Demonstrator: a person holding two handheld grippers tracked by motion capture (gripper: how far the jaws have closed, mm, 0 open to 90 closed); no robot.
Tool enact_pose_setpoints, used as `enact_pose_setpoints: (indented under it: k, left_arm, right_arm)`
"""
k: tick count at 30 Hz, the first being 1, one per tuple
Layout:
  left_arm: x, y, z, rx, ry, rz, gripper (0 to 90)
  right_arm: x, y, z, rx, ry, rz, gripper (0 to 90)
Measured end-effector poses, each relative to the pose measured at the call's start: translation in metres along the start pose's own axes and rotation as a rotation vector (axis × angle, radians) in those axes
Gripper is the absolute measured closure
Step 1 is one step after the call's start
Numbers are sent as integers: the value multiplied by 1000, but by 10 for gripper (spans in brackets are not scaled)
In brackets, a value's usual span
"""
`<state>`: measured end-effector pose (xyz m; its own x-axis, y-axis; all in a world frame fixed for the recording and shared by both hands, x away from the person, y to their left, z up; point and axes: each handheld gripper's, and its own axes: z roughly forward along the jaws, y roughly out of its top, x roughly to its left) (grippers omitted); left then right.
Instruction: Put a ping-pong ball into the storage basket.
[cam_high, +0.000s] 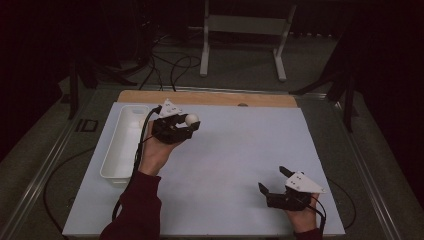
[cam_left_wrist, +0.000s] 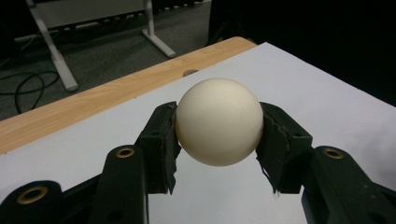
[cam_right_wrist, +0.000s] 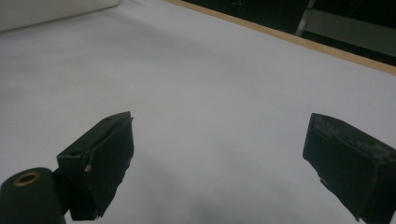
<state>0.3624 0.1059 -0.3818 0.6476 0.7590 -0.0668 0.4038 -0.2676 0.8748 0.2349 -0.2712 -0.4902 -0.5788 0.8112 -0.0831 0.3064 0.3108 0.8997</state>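
- The left gripper (cam_high: 186, 125) clamps a white ball (cam_high: 192, 119) between its 2 pads, just right of the white tray (cam_high: 116, 150).
- The right gripper (cam_high: 272, 181) rests on the white sheet (cam_high: 235, 150), jaws wide, nothing between them.

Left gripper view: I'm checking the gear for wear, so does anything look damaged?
Yes. The black pads on the left claw holding the white ball look torn and ragged along their lower edges.
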Motion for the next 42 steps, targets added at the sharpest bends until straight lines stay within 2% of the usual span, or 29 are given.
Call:
enact_pose_setpoints:
  k: [13,42]
  left_arm:
    - [2,2,-12,-16,-5,22,515]
    - [13,-1,-32,-29,-11,34,514]
  right_arm:
    - [0,0,0,-1,0,-1,85]
    - [0,0,0,-2,4,2,84]
